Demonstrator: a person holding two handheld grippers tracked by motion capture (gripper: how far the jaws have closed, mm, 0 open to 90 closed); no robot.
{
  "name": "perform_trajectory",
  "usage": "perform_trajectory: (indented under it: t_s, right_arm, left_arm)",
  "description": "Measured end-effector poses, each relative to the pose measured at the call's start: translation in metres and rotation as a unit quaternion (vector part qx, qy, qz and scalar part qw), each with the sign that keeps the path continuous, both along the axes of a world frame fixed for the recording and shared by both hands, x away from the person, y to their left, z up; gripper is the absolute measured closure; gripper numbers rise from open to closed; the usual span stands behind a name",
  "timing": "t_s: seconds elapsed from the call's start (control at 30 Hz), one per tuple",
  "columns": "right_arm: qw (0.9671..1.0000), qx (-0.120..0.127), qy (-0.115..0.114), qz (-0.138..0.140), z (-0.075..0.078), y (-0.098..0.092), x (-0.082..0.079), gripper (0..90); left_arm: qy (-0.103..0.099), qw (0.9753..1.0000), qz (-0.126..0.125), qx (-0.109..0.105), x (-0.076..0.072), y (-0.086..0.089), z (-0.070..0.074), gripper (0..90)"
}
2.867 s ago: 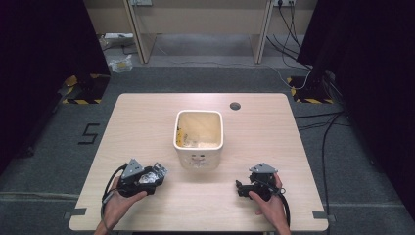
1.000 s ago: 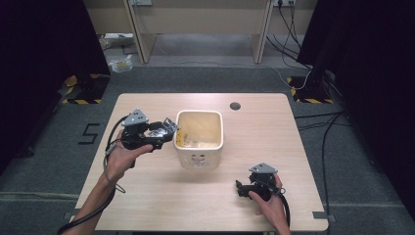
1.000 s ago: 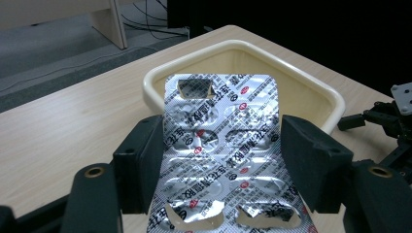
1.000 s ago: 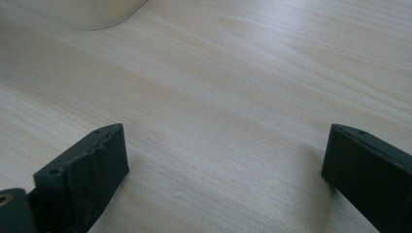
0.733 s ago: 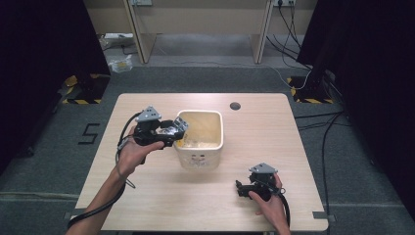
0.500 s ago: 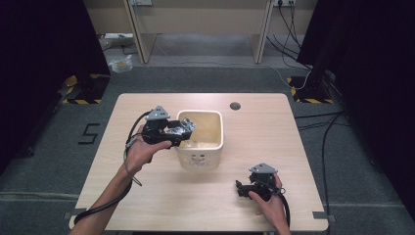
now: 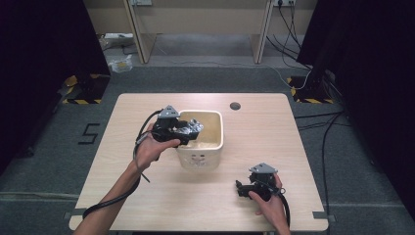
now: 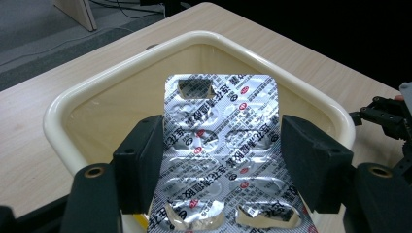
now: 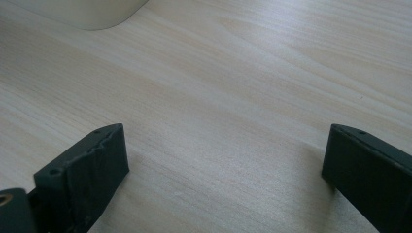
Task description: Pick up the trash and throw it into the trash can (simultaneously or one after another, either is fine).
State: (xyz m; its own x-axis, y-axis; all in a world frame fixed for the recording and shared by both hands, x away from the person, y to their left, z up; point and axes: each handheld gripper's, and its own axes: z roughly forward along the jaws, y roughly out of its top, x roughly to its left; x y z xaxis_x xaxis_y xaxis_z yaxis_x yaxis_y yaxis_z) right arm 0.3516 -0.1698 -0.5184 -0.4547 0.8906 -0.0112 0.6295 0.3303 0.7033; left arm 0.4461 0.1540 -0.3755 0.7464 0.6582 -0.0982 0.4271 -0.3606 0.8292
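1. While held over cream plastic bin (image 7: 211, 145) at mid-table (image 7: 274, 137), left gripper (image 8: 221, 160) clamped on silver foil blister pack (image 8: 221, 145), several pockets torn.
2. Right gripper (image 9: 226, 165) spread wide, nothing between jaws, low over bare wood near front right.

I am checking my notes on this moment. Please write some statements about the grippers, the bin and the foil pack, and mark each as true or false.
1. The left gripper holds a blister pack between its jaws. True.
2. The pack is over the bin. True.
3. The right gripper is inside the bin. False: it is low at the table, near the person.
4. The right gripper is shut. False: its jaws stand wide apart with bare wood between.
5. All pockets of the pack are intact. False: some are torn open.
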Motion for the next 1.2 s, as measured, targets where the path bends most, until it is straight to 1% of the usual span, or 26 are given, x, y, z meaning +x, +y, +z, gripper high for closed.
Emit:
perform_trajectory:
  t_s: [0.17,0.37,0.5,0.7,0.9,1.1,1.2]
  right_arm:
    - [1.0000,-0.001,-0.001,0.001,0.000,0.000,0.000,3.0]
    - [1.0000,0.000,0.000,0.000,0.000,0.000,0.000,3.0]
    - [1.0000,-0.001,0.000,0.000,0.000,0.000,0.000,3.0]
    - [1.0000,-0.001,0.000,0.000,0.000,0.000,0.000,2.9]
    - [1.0000,-0.001,0.000,0.001,0.000,0.000,0.000,2.9]
    - [1.0000,-0.001,0.000,0.000,0.000,0.000,0.000,3.0]
    - [1.0000,-0.001,0.000,0.001,0.000,0.000,0.000,3.0]
  left_arm:
    - [-0.003,1.0000,-0.003,0.007,0.002,-0.003,-0.001,33.7]
    - [-0.001,0.9998,-0.010,0.015,0.002,-0.005,-0.004,33.7]
    - [0.004,0.9998,-0.009,0.015,0.004,-0.004,-0.007,33.7]
    - [0.006,0.9998,-0.010,0.016,0.005,-0.003,-0.011,33.7]
    - [0.008,0.9996,-0.016,0.021,0.007,-0.005,-0.013,33.6]
    - [0.012,0.9997,-0.014,0.015,0.009,-0.006,-0.015,32.9]
    - [0.012,0.9998,-0.012,0.012,0.010,-0.005,-0.014,29.6]
